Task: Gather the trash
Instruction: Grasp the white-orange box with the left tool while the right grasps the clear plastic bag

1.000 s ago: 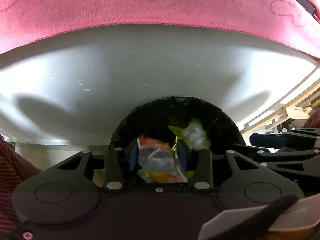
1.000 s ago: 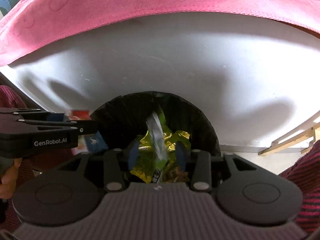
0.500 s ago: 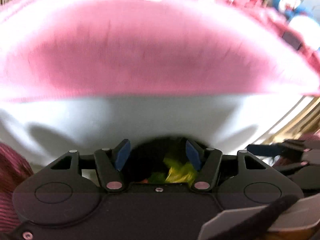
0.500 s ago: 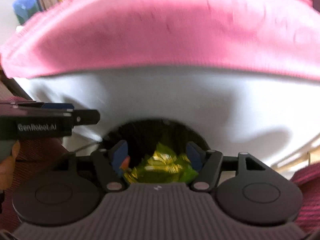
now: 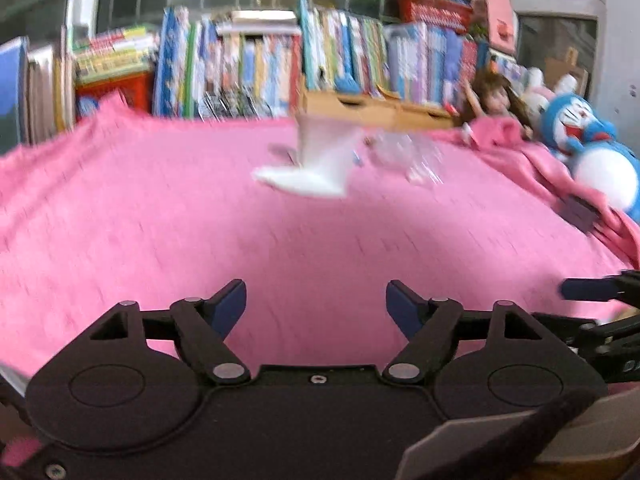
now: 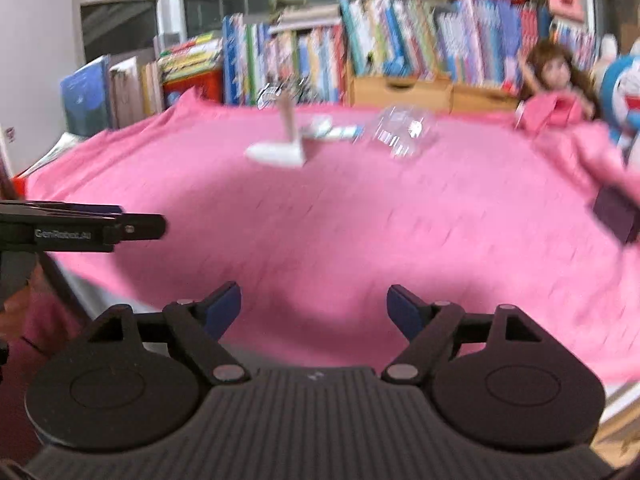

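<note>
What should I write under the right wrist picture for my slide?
Empty right gripper, jaws opening, faces white paper trash and a clear plastic wrapper on the pink cloth.

We see plain pink cloth [image 5: 160,216]; white crumpled paper [image 5: 316,168]; clear plastic wrapper [image 6: 404,132]; blue-and-white plush toy [image 5: 592,152]; multicoloured book spines [image 5: 256,64]; tan wooden box [image 6: 400,90]; our grippers black, with blue pads [image 5: 230,304].

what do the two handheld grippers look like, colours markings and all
Both are matte black with round pivot housings, silver rivets and blue pads: left gripper has a smooth body, right gripper a ribbed grey one. White lettering, too blurred to read, marks the left gripper's side in the right wrist view.
</note>
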`<state>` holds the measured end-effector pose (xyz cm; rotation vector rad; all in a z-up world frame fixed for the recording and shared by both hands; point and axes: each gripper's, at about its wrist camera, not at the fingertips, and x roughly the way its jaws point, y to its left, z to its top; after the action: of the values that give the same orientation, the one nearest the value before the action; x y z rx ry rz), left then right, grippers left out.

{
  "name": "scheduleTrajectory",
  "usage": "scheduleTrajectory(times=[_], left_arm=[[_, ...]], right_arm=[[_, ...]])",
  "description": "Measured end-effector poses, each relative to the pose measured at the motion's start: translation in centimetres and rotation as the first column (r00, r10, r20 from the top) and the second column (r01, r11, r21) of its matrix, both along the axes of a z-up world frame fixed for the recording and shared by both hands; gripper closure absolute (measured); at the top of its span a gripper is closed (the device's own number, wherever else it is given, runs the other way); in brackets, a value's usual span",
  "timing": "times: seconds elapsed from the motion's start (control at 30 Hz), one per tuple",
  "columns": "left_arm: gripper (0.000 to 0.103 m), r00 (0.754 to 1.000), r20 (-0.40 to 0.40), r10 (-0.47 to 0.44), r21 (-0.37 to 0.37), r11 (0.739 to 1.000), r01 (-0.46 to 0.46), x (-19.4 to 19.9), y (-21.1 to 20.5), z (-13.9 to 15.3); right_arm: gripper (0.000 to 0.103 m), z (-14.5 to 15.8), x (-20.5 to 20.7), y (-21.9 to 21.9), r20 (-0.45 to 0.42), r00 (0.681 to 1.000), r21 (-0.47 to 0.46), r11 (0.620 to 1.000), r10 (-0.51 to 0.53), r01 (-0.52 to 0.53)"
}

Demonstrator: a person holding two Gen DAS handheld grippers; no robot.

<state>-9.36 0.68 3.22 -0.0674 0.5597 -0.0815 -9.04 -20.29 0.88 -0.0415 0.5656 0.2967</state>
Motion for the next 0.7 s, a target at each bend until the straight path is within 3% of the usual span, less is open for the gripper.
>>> scheduleTrajectory(times=[0.1, 0.2, 0.37, 0.47, 0.57, 0.7], left_arm=[[0.024, 0.999, 0.030, 0.017, -0.013, 1.000, -0.016, 2.9, 0.5, 0.9], [0.019, 0.998, 0.059, 0.015, -0.103, 0.995, -0.008, 6.4, 0.6, 1.6], [0.015, 0.994, 0.104, 0.038, -0.265, 0.964, -0.009, 12.0, 0.6, 3.1], [0.013, 0.994, 0.090, 0.069, -0.322, 0.946, -0.036, 16.6, 0.3, 3.3], [0.013, 0.990, 0.053, 0.132, -0.304, 0.946, -0.110, 21.0, -0.2, 2.5], [0.013, 0.976, -0.002, 0.217, -0.220, 0.952, -0.212, 25.4, -0.9, 0.2]], right_arm=[[0.013, 0.9, 2.7, -0.3, 0.047, 0.998, -0.017, 0.999, -0.048, 0.049], [0.006, 1.4, 6.1, -1.4, 0.063, 0.994, 0.010, 0.996, -0.090, 0.089], [0.000, 2.7, 13.0, -3.1, 0.043, 0.987, 0.140, 0.979, -0.153, 0.146], [0.000, 3.1, 17.6, -3.9, 0.010, 0.982, 0.216, 0.960, -0.187, 0.181], [0.000, 2.8, 22.0, -4.0, -0.034, 0.977, 0.260, 0.942, -0.212, 0.213], [0.000, 1.2, 27.8, -3.2, -0.106, 0.967, 0.242, 0.937, -0.233, 0.252]])
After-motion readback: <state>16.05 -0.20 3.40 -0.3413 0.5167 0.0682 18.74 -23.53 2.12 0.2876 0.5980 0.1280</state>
